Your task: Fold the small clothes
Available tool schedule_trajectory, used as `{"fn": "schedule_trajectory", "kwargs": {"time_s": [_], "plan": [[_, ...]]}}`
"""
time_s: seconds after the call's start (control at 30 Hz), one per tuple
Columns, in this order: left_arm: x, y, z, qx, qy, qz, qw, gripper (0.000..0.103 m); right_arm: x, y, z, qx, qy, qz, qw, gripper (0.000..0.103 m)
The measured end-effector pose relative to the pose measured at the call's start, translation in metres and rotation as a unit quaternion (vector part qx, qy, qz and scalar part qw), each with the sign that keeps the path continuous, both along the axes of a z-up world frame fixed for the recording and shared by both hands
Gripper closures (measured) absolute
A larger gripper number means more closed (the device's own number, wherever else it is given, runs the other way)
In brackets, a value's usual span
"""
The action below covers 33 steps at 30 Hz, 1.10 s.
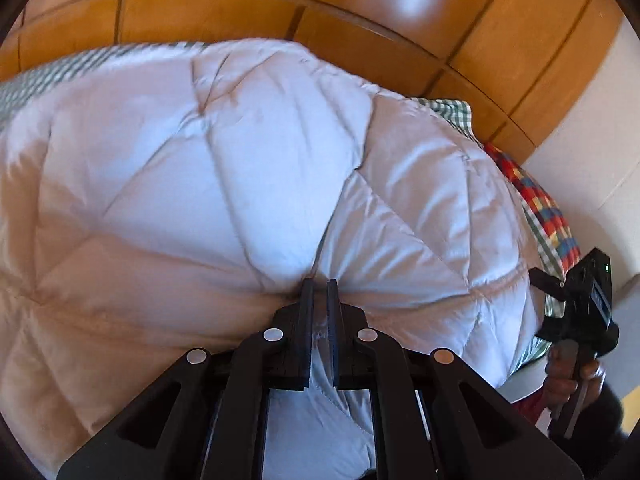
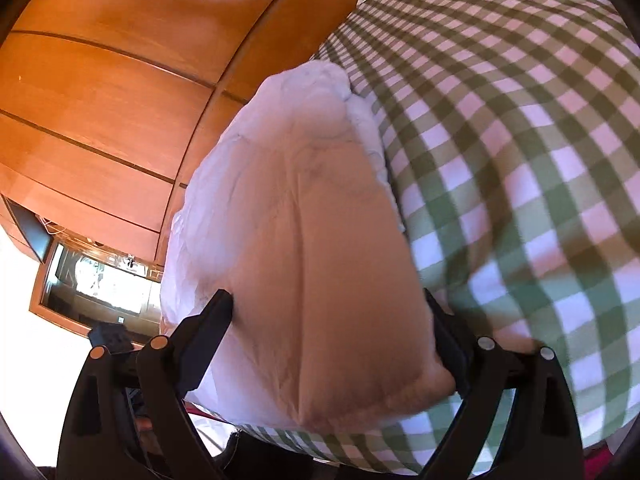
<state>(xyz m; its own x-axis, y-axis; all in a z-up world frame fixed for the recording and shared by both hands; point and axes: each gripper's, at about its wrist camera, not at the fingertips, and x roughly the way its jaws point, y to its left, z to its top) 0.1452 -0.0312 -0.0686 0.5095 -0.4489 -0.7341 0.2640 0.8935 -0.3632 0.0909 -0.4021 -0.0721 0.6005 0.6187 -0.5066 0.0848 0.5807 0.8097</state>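
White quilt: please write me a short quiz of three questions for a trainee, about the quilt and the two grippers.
1. True or false: the left gripper is shut on a fold of the white quilt.
2. The checked cloth beside the quilt is: A green and white, B plain blue, C black.
3. What fills the space between the wide jaws of the right gripper?
Key: 1 true; 2 A; 3 the white quilt.

The puffy quilt is white with stitched diamond lines; the sheet under it has green and white checks; a pillow has red, blue and yellow squares; the wardrobe is shiny orange-brown wood; both grippers are black.
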Motion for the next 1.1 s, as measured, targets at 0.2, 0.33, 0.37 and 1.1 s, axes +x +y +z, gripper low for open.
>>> {"fn": "schedule_trajectory", "kwargs": {"time_s": [0.2, 0.33, 0.37, 1.1], "plan": [[-0.004, -0.004, 0.003, 0.031, -0.013, 0.001, 0.9994, 0.098, 0.006, 0.0, 0.01, 0.011, -0.018, -0.004, 1.0, 0.056], [-0.006, -0.006, 0.002, 0.04, -0.014, 0.004, 0.9991, 0.098, 0.003, 0.015, 0.05, -0.019, -0.063, 0.015, 0.998, 0.062], [-0.006, -0.006, 0.002, 0.042, -0.014, 0.006, 0.999, 0.098, 0.002, 0.018, 0.059, -0.025, -0.073, 0.02, 0.997, 0.064], [-0.017, 0.031, -0.011, -0.044, 0.014, 0.03, 0.9985, 0.098, 0.045, 0.273, 0.189, -0.166, -0.211, 0.306, 0.913, 0.072]]}}
